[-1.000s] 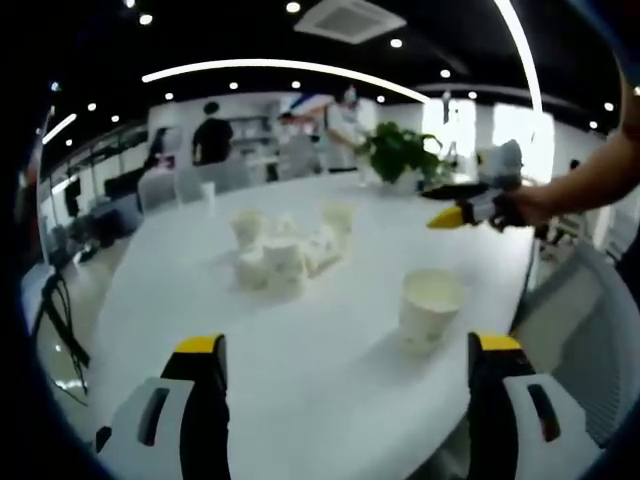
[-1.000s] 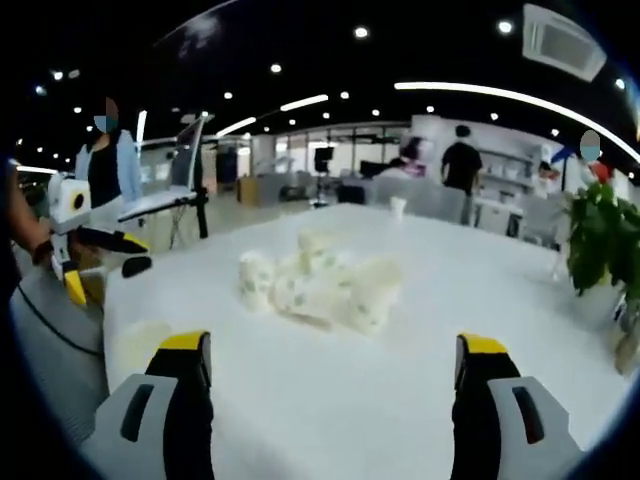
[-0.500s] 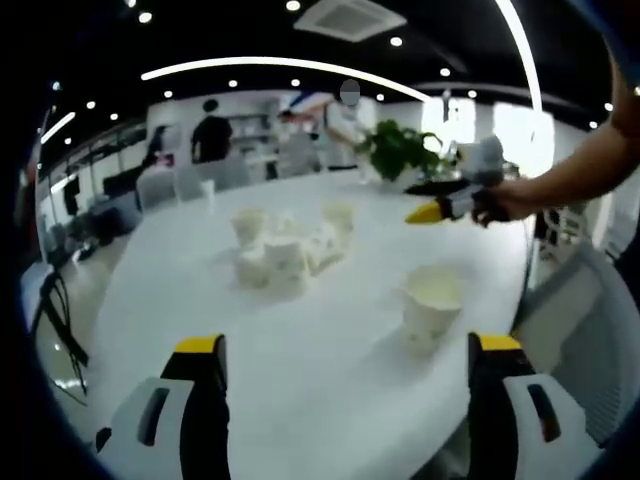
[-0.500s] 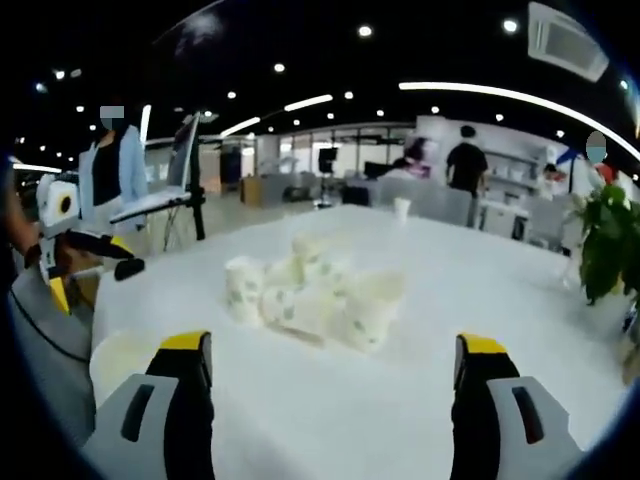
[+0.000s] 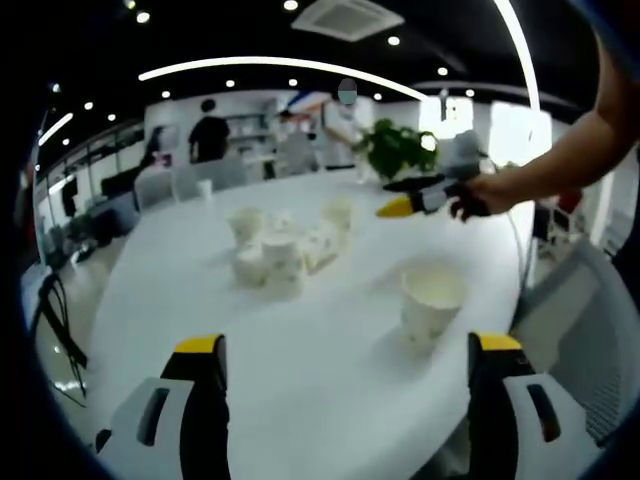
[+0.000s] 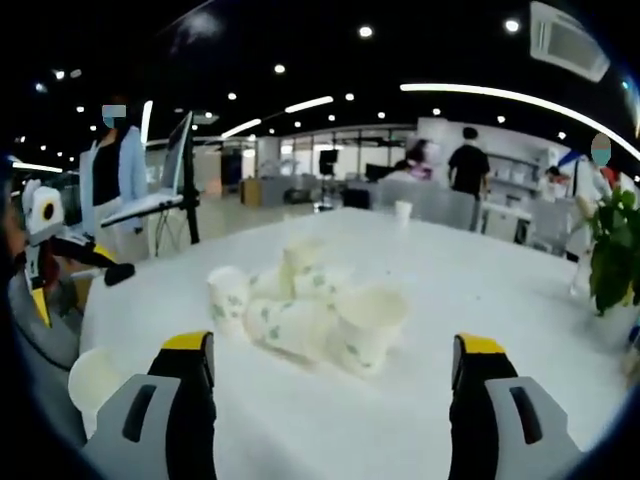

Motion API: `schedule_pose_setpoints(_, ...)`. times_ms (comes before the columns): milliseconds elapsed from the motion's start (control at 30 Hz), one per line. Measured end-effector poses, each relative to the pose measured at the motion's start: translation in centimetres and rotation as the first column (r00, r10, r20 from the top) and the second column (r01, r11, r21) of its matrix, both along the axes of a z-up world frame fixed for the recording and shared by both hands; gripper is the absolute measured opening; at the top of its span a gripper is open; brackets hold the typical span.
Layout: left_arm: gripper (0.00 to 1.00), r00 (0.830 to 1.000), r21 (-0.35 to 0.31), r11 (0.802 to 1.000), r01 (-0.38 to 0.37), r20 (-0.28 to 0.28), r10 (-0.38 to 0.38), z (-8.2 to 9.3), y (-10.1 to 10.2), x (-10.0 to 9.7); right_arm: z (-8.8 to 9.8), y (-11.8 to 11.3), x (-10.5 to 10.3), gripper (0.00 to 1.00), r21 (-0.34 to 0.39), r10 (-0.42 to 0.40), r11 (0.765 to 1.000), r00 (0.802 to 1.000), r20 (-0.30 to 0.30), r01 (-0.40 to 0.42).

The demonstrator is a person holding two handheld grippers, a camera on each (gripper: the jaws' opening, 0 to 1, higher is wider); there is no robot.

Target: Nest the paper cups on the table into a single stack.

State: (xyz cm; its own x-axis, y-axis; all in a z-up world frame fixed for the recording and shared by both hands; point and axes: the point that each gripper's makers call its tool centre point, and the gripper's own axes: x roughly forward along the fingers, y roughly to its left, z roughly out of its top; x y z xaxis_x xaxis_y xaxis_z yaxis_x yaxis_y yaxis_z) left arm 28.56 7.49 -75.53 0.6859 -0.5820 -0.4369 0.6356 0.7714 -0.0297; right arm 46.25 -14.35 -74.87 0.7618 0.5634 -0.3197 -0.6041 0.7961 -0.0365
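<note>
Several white paper cups [image 5: 283, 252] lie and stand in a loose cluster at the middle of the white table [image 5: 300, 340]. One cup [image 5: 430, 300] stands upright apart from them, nearer my left gripper [image 5: 345, 375], which is open and holds nothing. In the left gripper view my right gripper [image 5: 392, 197], held by a person's hand, hovers beyond that lone cup. The right gripper view has the cluster [image 6: 310, 315] just ahead of my open, unloaded right gripper [image 6: 330, 375]. There the lone cup [image 6: 93, 380] sits at the lower left, and the left gripper [image 6: 78, 287] is at the left edge.
A green plant [image 5: 398, 150] stands at the table's far side, and its leaves [image 6: 615, 250] appear again in the right gripper view. A small cup [image 6: 403, 210] sits at the far end of the table. A person [image 6: 113, 170] stands by a stand [image 6: 165, 200] off the table's edge.
My right gripper has moved toward the cup cluster, which now looks larger and nearer in its view. The left gripper has stayed put.
</note>
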Motion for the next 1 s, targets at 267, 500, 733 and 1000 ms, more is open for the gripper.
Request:
schedule_pose_setpoints(267,0.98,1.000,0.004,1.000,0.006,-0.008,-0.006,-0.1,0.0,-0.1,-0.4,-0.5,1.8,0.95,0.008,-0.026,1.000,1.000,-0.013,0.027)
schedule_pose_setpoints(500,0.98,1.000,0.005,1.000,0.014,-0.015,-0.014,-0.3,-0.1,-0.2,-0.9,-0.6,3.3,0.93,0.006,-0.039,0.999,0.999,-0.023,0.039)
schedule_pose_setpoints(733,0.98,1.000,0.004,1.000,0.014,-0.018,-0.014,-0.4,0.0,-0.2,-1.2,-1.0,4.7,0.89,-0.011,-0.045,0.999,0.999,-0.022,0.045)
schedule_pose_setpoints(1000,0.98,1.000,0.000,1.000,0.013,-0.021,-0.012,-0.4,0.0,-0.2,-2.2,-0.9,6.5,0.83,-0.031,-0.059,0.998,0.998,-0.030,0.058)
